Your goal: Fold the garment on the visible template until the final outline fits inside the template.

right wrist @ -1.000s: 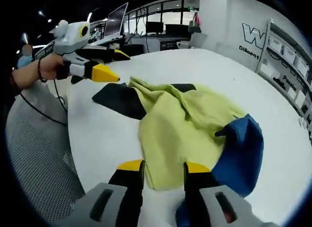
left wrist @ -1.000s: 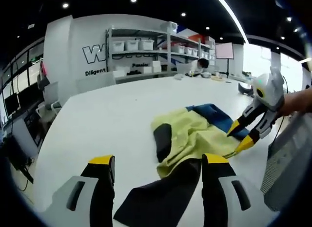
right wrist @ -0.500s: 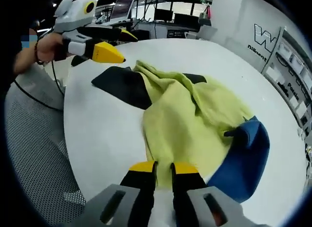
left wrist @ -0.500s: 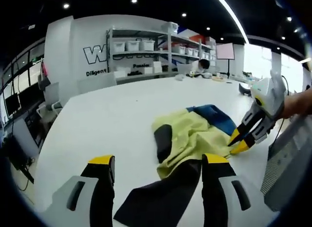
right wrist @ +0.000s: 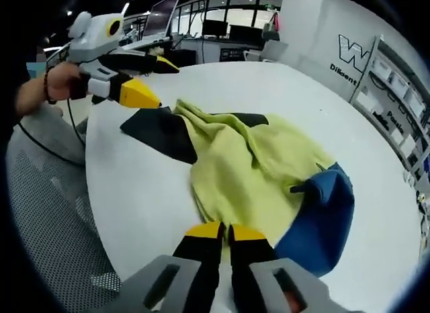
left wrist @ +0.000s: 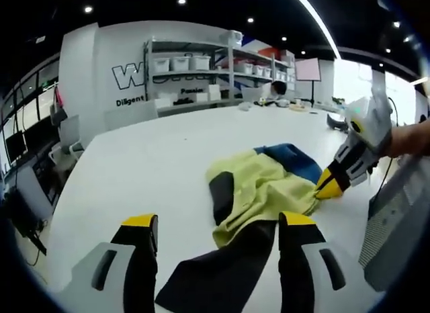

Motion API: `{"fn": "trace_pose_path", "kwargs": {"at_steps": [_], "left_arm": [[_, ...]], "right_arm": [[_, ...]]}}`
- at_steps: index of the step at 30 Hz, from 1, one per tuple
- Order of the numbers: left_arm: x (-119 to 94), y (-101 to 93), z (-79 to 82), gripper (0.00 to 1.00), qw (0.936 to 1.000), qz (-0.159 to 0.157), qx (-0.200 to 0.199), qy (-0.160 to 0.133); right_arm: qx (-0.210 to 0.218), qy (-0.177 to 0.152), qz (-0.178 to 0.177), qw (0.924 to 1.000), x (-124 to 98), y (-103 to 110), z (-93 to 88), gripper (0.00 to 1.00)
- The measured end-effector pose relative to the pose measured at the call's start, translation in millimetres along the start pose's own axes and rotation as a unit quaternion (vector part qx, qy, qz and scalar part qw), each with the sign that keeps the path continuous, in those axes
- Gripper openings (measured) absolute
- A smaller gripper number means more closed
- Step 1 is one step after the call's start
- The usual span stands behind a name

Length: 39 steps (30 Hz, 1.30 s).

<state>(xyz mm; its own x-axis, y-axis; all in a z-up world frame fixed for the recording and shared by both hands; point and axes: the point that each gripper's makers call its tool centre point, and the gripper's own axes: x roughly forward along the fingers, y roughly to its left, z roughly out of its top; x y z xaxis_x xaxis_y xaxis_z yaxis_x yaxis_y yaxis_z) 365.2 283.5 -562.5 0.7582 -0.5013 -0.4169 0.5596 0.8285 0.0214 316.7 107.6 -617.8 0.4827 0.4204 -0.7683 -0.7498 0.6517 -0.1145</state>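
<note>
The garment (right wrist: 259,168) is looking like soft matt cloth, its yellow body lying in loose wrinkles, with black panels and a blue part of the same dull weave. The table (left wrist: 168,152) under it is showing as a smooth white surface, giving off a faint sheen under the ceiling lights. The left gripper (right wrist: 149,83) is appearing as hard plastic, a light grey shell with yellow tips, slightly glossy. The right gripper (left wrist: 328,185) is looking the same. Beside the table, a chair back (right wrist: 47,212) is showing grey mesh fabric, rough and open-woven.
</note>
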Motion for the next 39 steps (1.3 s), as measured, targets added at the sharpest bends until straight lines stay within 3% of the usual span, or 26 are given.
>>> {"fn": "trace_pose_path", "kwargs": {"at_steps": [7, 11, 19, 22, 26, 32, 39], "left_arm": [[0, -1.3, -1.2, 0.63, 0.9999, 0.000, 0.010, 0.004], [0, 0.0, -2.3, 0.63, 0.9999, 0.003, 0.013, 0.008], [3, -6.1, -9.8, 0.57, 0.9996, -0.009, 0.018, 0.020], [5, -6.1, -20.0, 0.54, 0.9990, -0.014, 0.011, 0.040], [6, -10.0, -22.3, 0.49, 0.9986, -0.020, 0.017, 0.046], [14, -25.9, -33.5, 0.46, 0.9962, -0.050, 0.025, 0.067], [25, -35.3, -36.3, 0.38, 0.9941, -0.066, 0.036, 0.078]], "right_arm": [[0.018, -0.021, -0.009, 0.9996, -16, -5, 10.2, 0.00], [0.020, -0.048, -0.030, 0.9982, -34, -13, 26.7, 0.00], [0.026, -0.073, -0.048, 0.9959, -50, -23, 45.8, 0.00], [0.023, -0.078, -0.049, 0.9955, -52, -24, 49.8, 0.00], [0.023, -0.084, -0.051, 0.9949, -56, -26, 52.3, 0.00], [0.025, -0.097, -0.054, 0.9934, -65, -29, 56.9, 0.00], [0.032, -0.104, -0.054, 0.9926, -66, -33, 57.5, 0.00]]}}
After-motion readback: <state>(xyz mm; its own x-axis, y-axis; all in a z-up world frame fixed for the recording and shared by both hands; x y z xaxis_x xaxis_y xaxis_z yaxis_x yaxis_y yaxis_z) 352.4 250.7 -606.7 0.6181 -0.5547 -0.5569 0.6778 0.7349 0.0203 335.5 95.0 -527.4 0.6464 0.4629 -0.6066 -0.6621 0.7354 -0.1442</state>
